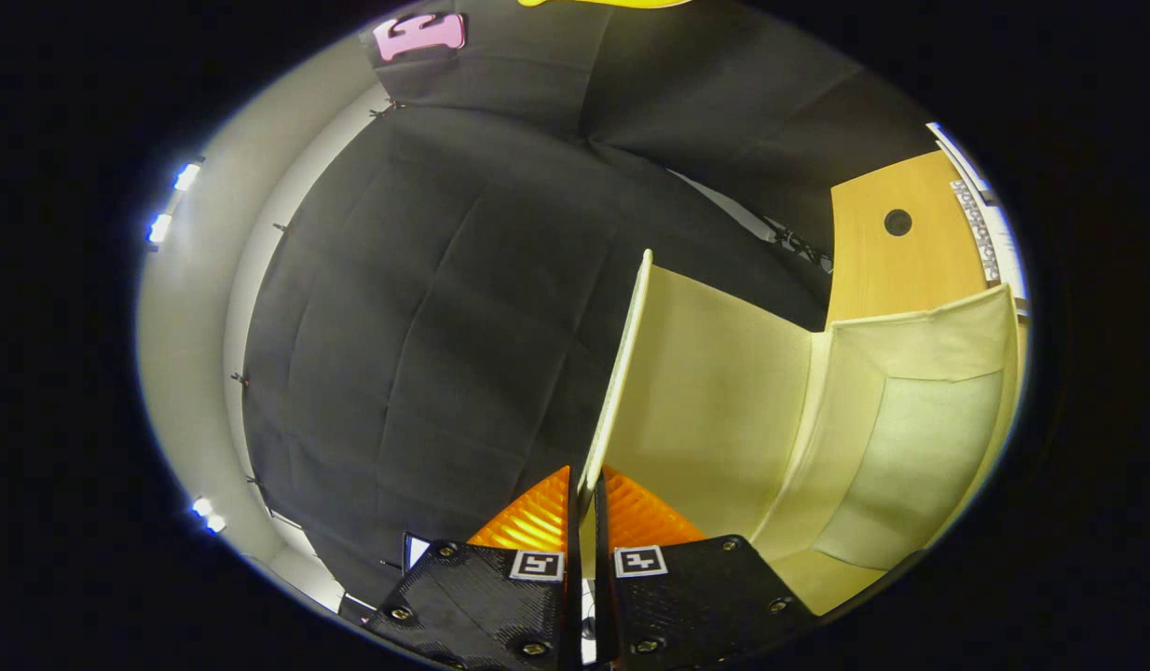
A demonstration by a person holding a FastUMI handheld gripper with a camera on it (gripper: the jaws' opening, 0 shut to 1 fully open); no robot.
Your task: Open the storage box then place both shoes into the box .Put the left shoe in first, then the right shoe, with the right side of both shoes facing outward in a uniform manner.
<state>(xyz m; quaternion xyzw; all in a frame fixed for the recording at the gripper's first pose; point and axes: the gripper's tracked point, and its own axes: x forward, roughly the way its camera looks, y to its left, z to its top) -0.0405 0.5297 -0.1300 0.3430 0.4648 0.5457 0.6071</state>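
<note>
The gripper (584, 522) had its fingers (536, 517) closed on the thin edge of the pale cream fabric lid (622, 373), raised upright; just beyond stood the open cream storage box (910, 438), its inside bare of shoes; farther off lay the light wooden counter (896, 256); the narrow pinch might slip, so the lid could drop shut again.

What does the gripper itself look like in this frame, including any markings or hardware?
The gripper has two ribbed, wedge-shaped fingers on flat, textured mounting plates fixed with round screws. Each plate carries a small square black-and-white fiducial tag near its inner edge. No cables are visible.
</note>
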